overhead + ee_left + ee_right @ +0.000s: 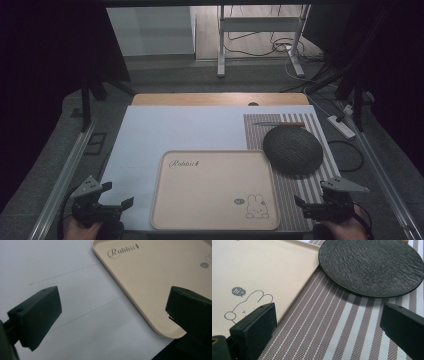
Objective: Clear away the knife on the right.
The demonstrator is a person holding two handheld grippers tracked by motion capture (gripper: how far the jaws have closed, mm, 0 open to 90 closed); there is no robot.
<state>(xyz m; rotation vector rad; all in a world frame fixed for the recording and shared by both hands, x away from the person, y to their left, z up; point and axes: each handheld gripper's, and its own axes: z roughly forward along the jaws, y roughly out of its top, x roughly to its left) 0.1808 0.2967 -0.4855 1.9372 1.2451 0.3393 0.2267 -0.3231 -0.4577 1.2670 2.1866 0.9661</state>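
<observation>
Both grippers wait at the near edge of the table with jaws wide apart and nothing between them: the left gripper [116, 200] just beside the near left corner of the beige tray [215, 192], the right gripper [301, 202] over the striped placemat [295, 197]. The dark round plate [292, 150] lies on this placemat, touching the tray's far right corner. I think no grasp has begun; next, a gripper must reach forward to the plate's rim.

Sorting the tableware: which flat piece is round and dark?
The black plate on the striped mat; the beige rabbit tray is rectangular.
</observation>
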